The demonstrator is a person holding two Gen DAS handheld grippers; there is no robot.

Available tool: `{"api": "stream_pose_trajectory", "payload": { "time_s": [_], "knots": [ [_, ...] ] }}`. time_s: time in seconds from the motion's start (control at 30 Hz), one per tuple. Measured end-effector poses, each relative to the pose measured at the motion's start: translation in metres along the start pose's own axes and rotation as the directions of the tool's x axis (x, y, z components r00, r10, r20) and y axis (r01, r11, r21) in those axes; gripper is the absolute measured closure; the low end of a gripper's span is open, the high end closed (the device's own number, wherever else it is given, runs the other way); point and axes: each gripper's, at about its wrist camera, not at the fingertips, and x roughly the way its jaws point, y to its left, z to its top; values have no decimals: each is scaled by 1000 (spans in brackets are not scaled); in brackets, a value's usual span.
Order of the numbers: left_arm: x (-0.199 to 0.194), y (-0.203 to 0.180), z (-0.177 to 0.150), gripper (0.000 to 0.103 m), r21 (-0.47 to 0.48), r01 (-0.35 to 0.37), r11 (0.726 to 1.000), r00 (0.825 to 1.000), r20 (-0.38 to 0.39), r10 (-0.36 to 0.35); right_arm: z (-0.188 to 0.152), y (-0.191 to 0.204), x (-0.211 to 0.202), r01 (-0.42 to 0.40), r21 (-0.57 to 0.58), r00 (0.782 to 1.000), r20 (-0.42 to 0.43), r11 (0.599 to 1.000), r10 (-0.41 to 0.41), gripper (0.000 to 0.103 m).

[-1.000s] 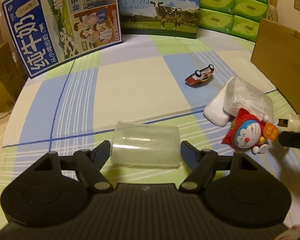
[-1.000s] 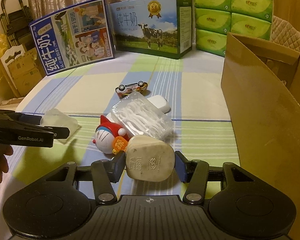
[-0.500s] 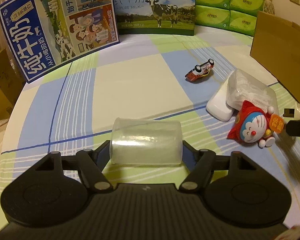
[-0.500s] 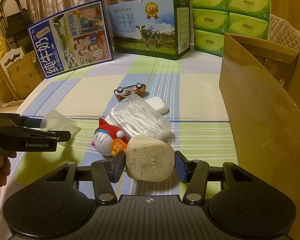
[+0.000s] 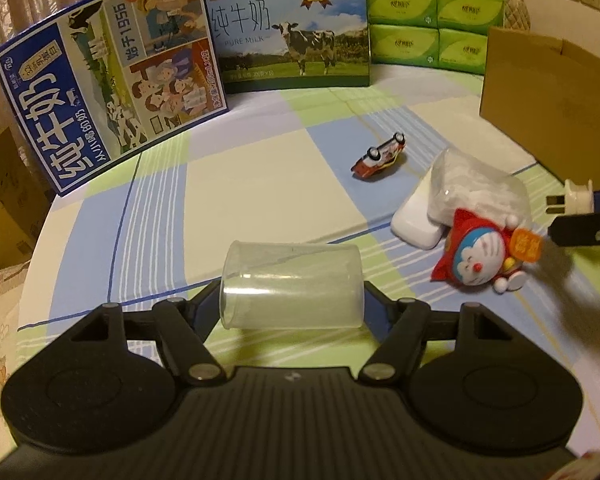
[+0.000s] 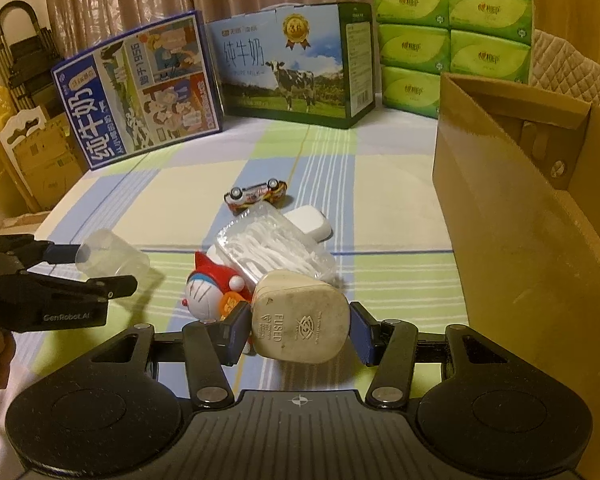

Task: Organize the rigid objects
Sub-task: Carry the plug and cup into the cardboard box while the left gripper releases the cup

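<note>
**Both grippers loaded; cardboard box not yet reached**

The left gripper (image 5: 292, 300) has its fingers clamped across a clear plastic cup (image 5: 292, 286), held on its side above the checked cloth (image 5: 260, 184); the jaws have just been closing on it. The right gripper (image 6: 296, 330) is closed on a cream fused plug (image 6: 300, 320), its blue pads pressing both flanks. Both items are off the surface, short of the open cardboard box (image 6: 512, 216) on the right.

Risks, as judged:
- The cup is thin and smooth; a firm squeeze may buckle it, a light one may let it slide out.
- The plug hangs directly over the cat figurine (image 6: 208, 292); lowering here would knock it.
- The box's near wall stands tall; a low carry would strike it.

Count on the cloth: one figurine, one clear packet of white sticks (image 6: 272, 244), one white block (image 6: 308, 220) under it, one overturned toy car (image 6: 256, 194). Two milk cartons stand behind; six green tissue packs show, possibly more out of view.
</note>
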Motion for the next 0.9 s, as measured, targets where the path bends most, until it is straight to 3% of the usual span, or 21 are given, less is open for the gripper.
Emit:
{"api": "stream_pose_trajectory", "payload": {
  "time_s": [0.37,0.7,0.9],
  "knots": [
    [-46,-14,22,35,-117,35,993,999,40,-31,6,1,-9,9,-2,999,35,1000,-9,54],
    [-86,-43,53,35,-105,69,992,990,131,-55,20,3,-44,-2,-21,992,126,1000,5,54],
    [-103,-74,83,35,-72,129,989,973,199,-113,31,-13,-77,43,9,982,183,999,-44,54]
  ]
}}
